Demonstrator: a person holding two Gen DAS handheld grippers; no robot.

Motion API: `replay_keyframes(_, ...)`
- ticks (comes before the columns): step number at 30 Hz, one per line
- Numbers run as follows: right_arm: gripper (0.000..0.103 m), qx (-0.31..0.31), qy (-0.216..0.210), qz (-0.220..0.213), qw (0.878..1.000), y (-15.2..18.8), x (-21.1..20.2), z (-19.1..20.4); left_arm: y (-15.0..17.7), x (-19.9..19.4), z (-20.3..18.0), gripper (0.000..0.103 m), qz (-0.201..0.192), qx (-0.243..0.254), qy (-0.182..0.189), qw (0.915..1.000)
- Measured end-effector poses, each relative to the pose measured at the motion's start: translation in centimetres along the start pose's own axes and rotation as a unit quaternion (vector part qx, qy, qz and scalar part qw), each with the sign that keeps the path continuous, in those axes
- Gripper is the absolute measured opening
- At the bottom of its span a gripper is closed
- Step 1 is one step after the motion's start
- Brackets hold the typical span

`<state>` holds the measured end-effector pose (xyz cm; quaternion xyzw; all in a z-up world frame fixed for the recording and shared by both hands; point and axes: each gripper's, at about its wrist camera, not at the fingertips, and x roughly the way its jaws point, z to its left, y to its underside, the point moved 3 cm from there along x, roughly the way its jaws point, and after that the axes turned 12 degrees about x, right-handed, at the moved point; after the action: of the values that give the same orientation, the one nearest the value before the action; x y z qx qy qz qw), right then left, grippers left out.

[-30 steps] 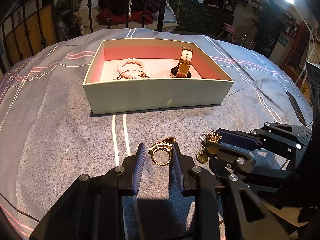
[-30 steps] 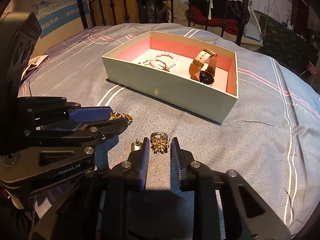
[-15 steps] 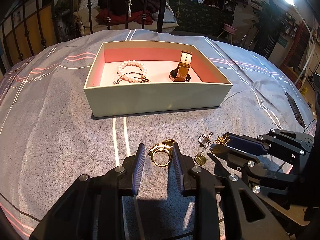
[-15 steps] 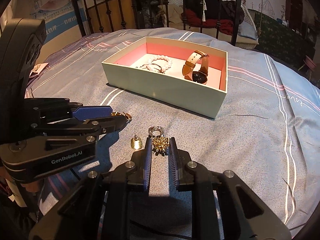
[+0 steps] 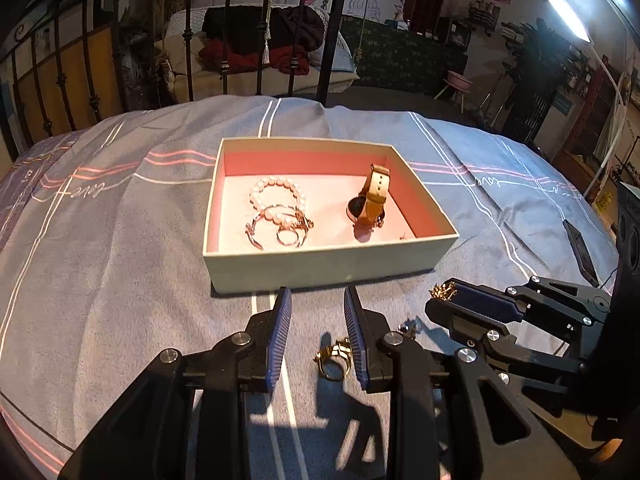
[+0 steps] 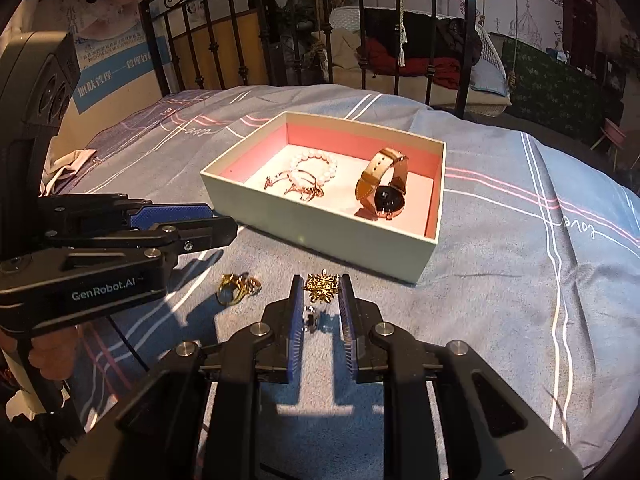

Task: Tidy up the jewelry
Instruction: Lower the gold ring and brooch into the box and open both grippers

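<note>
A grey-blue bedspread with white and pink stripes (image 5: 120,264) covers a bed with a black iron-bar footboard (image 6: 248,40), and a dim, cluttered room lies beyond it. On the cover sits a pale green rectangular cardboard box with a pink lining (image 5: 320,266), open at the top. Inside it, toward the left, lie a white pearl bead bracelet (image 5: 278,196) and, touching it on the near side, a tangle of thin rose-gold bangles and rings (image 5: 280,230); toward the right, a round dark-faced wristwatch with a tan leather strap (image 6: 386,186) stands on its edge, the strap arching upward.

Just in front of the box, a small ornate gold leaf-shaped brooch (image 6: 322,282) is pinched at the tips of the right gripper (image 6: 320,300), whose blue ribbed pads close narrowly on it; whether it is lifted clear of the fabric cannot be told. Under that gripper a small silver ring (image 6: 310,318) rests on the cover. To its left lies a chunky gold ring with a dark stone (image 6: 236,288).

The left gripper (image 5: 316,316) hangs above the bedspread with its fingers spread apart and holding nothing; the gold ring shows just beside its right pad, lower down on the cloth.
</note>
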<state>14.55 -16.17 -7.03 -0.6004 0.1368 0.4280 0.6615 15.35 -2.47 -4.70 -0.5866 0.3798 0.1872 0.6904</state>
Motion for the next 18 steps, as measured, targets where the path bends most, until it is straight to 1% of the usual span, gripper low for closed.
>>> replay_keyframes(5,0.019,0.006,0.005,-0.029,1.000,-4.0,0.8,0.0,-3.9,1.0,1.3,0.026,-0.013,-0.007,-0.015,0.9998)
replay_keyframes(9,0.019,0.007,0.016,-0.046,0.999,-6.4,1.8,-0.1,-5.7,2.0,2.2,0.026,-0.014,-0.014,-0.023,0.9995)
replay_keyframes(13,0.019,0.007,0.023,-0.043,0.999,-7.2,2.9,-0.1,-6.1,3.1,2.7,0.026,-0.006,-0.016,-0.028,0.9995)
replay_keyframes(18,0.019,0.012,0.028,-0.032,0.999,-6.9,4.2,-0.5,-5.9,4.0,2.9,0.026,0.004,-0.016,-0.029,0.9994)
